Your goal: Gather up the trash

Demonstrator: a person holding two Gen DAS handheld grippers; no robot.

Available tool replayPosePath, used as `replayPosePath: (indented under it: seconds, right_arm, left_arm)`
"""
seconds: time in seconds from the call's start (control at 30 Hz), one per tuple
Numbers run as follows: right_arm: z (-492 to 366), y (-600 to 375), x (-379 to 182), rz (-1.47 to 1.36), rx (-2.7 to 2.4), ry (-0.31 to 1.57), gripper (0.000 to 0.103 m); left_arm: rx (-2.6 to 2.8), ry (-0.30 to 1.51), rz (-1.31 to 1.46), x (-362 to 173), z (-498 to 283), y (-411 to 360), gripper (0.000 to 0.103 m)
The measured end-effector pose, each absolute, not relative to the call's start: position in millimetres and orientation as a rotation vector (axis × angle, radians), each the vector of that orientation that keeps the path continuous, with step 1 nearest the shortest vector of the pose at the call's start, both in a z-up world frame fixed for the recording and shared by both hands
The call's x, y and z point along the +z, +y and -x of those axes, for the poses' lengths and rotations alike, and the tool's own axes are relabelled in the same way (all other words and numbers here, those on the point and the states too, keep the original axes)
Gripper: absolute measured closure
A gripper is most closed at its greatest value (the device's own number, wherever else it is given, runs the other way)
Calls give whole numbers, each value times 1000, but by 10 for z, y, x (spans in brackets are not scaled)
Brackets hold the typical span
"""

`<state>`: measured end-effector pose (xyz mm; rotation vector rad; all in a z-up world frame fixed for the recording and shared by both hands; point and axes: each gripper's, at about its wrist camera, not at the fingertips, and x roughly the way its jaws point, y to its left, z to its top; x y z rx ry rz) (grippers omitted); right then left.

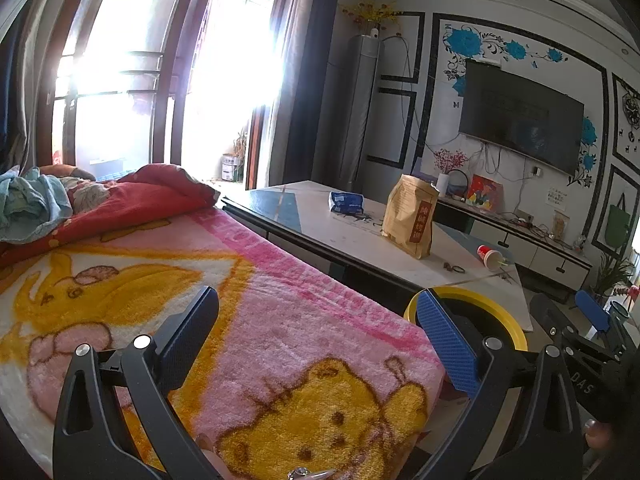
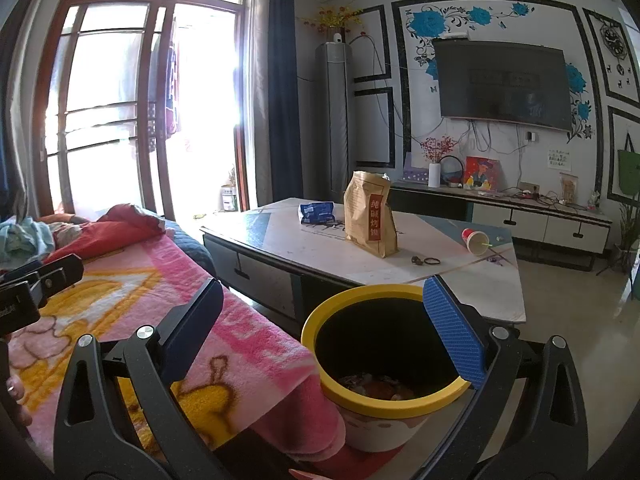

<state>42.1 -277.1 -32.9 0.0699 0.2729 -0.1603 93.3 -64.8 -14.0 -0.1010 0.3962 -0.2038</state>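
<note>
A yellow-rimmed trash bin [image 2: 384,360] stands on the floor between the sofa and the coffee table [image 2: 328,256], with some trash inside; its rim also shows in the left wrist view [image 1: 496,312]. On the table lie a tipped red paper cup [image 2: 475,240], a blue packet [image 2: 316,212], a brown paper bag [image 2: 370,220] and small bits [image 2: 426,260]. My right gripper [image 2: 320,320] is open and empty, above the bin. My left gripper [image 1: 316,332] is open and empty over the pink blanket [image 1: 248,320].
The sofa holds a red quilt [image 1: 140,196] and bundled clothes [image 1: 28,200]. A TV cabinet [image 2: 540,216] with clutter stands under a wall TV [image 2: 504,84]. A tall air conditioner [image 2: 332,120] stands by the balcony doors [image 2: 132,100].
</note>
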Motion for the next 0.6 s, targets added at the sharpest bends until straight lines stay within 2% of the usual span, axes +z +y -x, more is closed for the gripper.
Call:
replayPosePath:
  seconds: [0.6]
  right_arm:
    - [-404,-2793,-347,-70,-163,280,11]
  left_arm:
    - [-198,395,96,-148,-934,-653,6]
